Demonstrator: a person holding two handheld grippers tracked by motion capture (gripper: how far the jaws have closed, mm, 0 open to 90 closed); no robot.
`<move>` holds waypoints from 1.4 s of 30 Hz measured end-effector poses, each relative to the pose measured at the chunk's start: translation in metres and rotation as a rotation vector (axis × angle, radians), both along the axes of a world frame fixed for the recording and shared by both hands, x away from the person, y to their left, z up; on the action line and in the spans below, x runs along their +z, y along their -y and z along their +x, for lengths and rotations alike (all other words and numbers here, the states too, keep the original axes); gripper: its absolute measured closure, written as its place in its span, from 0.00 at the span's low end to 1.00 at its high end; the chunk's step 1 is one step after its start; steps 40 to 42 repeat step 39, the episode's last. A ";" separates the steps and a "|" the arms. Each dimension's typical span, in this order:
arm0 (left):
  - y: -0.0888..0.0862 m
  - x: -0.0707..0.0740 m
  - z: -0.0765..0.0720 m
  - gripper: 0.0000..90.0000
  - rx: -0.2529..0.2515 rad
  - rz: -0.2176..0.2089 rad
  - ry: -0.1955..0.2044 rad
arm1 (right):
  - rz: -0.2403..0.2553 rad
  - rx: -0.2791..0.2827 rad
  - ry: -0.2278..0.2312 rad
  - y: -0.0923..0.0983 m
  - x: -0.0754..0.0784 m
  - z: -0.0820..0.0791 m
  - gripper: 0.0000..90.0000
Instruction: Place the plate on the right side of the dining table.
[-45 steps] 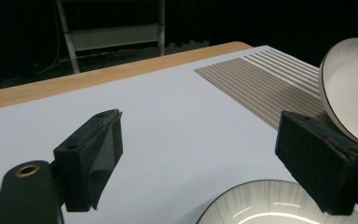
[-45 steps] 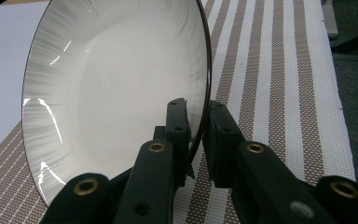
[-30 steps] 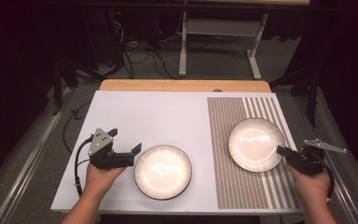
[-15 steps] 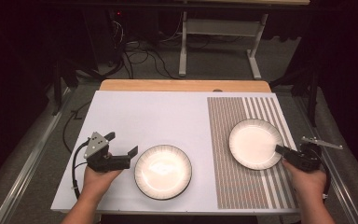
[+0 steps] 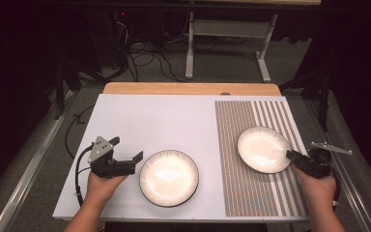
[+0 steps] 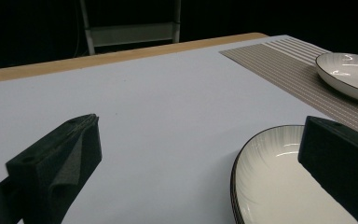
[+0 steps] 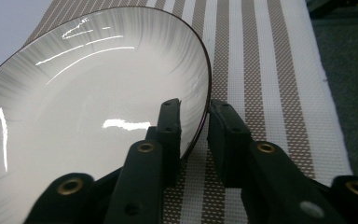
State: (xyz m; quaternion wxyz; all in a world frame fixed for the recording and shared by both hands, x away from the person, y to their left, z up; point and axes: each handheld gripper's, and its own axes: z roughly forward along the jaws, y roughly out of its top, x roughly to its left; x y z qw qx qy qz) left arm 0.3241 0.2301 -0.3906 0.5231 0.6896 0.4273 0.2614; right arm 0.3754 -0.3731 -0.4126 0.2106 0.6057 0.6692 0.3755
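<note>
Two white plates with dark ribbed rims lie on the table. The near plate (image 5: 169, 177) (image 6: 279, 182) sits on the white board, and my left gripper (image 5: 126, 148) (image 6: 199, 121) stands open just left of it, one jaw over its rim. The far plate (image 5: 263, 149) (image 7: 88, 93) rests on the striped placemat (image 5: 251, 193). My right gripper (image 5: 290, 153) (image 7: 195, 105) straddles its right rim, one jaw inside the plate and one outside. Its jaws have just been opening, and a gap shows between the rim and the outer jaw.
The white board (image 5: 164, 121) covers the table's left and middle, with a wooden edge (image 5: 188, 88) at the back. The placemat reaches close to the table's right edge. Cables and a metal stand (image 5: 227, 43) are on the floor beyond.
The far plate looks slightly smaller and flatter on the placemat than a second ago. The right gripper stays at its rim. The left gripper has drifted slightly toward me.
</note>
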 end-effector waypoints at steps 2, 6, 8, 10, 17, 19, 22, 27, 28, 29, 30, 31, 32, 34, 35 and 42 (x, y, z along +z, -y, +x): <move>0.000 0.001 -0.001 0.00 0.003 -0.003 0.004 | 0.011 0.015 0.046 0.001 0.006 -0.005 0.73; -0.001 0.002 -0.002 0.00 0.008 -0.006 0.008 | 0.013 0.049 0.116 -0.003 0.015 -0.011 0.63; -0.003 0.003 -0.003 0.00 0.012 -0.007 0.012 | -0.004 0.097 0.164 -0.012 0.024 -0.018 0.58; -0.004 0.004 -0.004 0.00 0.012 -0.003 0.013 | -0.010 0.116 0.185 -0.016 0.027 -0.020 0.56; 0.000 0.008 -0.008 0.00 0.004 0.026 0.033 | 0.002 0.254 0.277 -0.054 0.041 -0.036 0.39; 0.000 0.008 -0.008 0.00 0.004 0.024 0.030 | 0.001 0.273 0.284 -0.059 0.042 -0.038 0.37; 0.002 0.008 -0.009 0.00 -0.003 0.025 0.035 | 0.009 0.347 0.306 -0.081 0.045 -0.045 0.26; 0.003 0.010 -0.013 0.00 -0.016 0.022 0.046 | 0.014 0.415 0.322 -0.101 0.046 -0.054 0.17; 0.003 0.011 -0.016 0.00 -0.023 0.024 0.054 | 0.014 0.440 0.330 -0.109 0.046 -0.058 0.09; 0.003 0.011 -0.016 0.00 -0.023 0.024 0.054 | 0.014 0.440 0.330 -0.109 0.046 -0.058 0.09; 0.005 0.012 -0.018 0.00 -0.027 0.036 0.062 | 0.005 0.451 0.339 -0.117 0.045 -0.061 0.01; 0.005 0.012 -0.018 0.00 -0.027 0.036 0.062 | 0.005 0.451 0.339 -0.117 0.045 -0.061 0.01; 0.005 0.012 -0.019 0.00 -0.028 0.041 0.066 | -0.004 0.458 0.355 -0.119 0.045 -0.062 0.01; 0.006 0.012 -0.019 0.00 -0.028 0.048 0.067 | -0.010 0.474 0.363 -0.125 0.043 -0.066 0.01; 0.006 0.012 -0.019 0.00 -0.028 0.047 0.065 | -0.010 0.474 0.363 -0.125 0.043 -0.066 0.01; 0.004 0.012 -0.020 0.00 -0.021 0.037 0.061 | -0.012 0.473 0.366 -0.127 0.043 -0.067 0.01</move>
